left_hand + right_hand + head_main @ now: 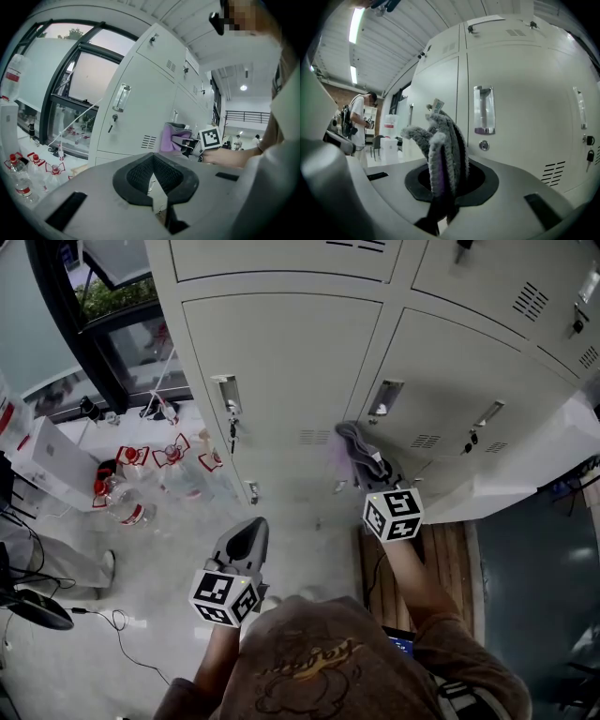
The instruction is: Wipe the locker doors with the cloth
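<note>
Right jaws: the right gripper [449, 180] is clamped tight on the cloth [440, 140]. The grey-and-purple folds are bunched between the pads.
Cloth axis: the long axis runs straight out of the jaws, in line with the gripper. The free end points at the locker face.
Cloth position: in the head view the cloth [354, 439] sits at the seam between two doors. It is just right of the vent slots [314, 437] on the left locker door [281, 381]. It looks pressed to the metal, but contact cannot be confirmed.
Door ahead: the right locker door [520, 117] fills the right gripper view. Its recessed handle [483, 110] and key lock [484, 145] lie just right of the cloth.
Left jaws: the left gripper [153, 176] has its pads drawn together with nothing between them.
Left gripper position: it hangs low and well back from the lockers [246, 540]. It is aimed toward the cloth and the right gripper's marker cube [211, 137].
Nearer hand: the right, clearly.
Judgement: the stroke has to run across the door face, at right angles to the cloth's axis. The handle and lock stand out and could snag the folds.
Background: plastic bottles [127, 498] stand far left, away from the work.
</note>
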The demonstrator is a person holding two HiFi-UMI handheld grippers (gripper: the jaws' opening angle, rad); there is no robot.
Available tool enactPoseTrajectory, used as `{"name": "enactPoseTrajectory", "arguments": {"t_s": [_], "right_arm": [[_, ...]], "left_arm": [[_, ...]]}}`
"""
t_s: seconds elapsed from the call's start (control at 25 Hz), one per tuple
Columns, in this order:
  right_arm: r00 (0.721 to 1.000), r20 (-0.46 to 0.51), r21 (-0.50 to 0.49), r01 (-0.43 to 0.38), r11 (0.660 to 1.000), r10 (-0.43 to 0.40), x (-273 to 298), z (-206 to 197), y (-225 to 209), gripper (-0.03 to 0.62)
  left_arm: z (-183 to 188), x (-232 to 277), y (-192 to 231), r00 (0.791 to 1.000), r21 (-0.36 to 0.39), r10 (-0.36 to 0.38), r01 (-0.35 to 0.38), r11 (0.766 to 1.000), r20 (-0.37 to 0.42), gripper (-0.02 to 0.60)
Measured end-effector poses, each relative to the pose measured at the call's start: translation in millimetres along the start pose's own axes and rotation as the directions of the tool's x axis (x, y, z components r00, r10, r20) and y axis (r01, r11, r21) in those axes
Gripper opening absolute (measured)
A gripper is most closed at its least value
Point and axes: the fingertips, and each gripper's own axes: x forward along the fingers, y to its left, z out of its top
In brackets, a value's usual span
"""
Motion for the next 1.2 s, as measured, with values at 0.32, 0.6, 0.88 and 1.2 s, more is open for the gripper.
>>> {"name": "enactPoseTrajectory", "arguments": {"t_s": [0.32,0.6,0.88,1.2], "right_arm": [[0.992,0.056,0.055,-0.12,0.991,0.117,-42.5,38.0,49.3,0.052],[0.986,0.029,0.069,-0.166,0.984,0.165,-69.9,9.8,91.7,0.053],[0.987,0.005,0.147,-0.16,0.976,0.161,-77.0,-28.3,102.6,0.052],[0.985,-0.021,0.159,-0.168,0.973,0.174,-71.9,-54.1,106.3,0.052]], "left_arm": [[13.3,0.3,1.5,0.999,0.0,-0.001,0.001,1.0,0.032,0.0],[14.8,-3.0,8.8,0.998,0.007,0.016,-0.017,1.0,0.055,0.0],[12.3,-7.8,18.8,0.996,0.019,0.039,-0.04,0.999,0.077,0.0],[-0.4,-11.0,32.0,0.995,0.03,0.067,-0.07,0.997,0.08,0.0]]}}
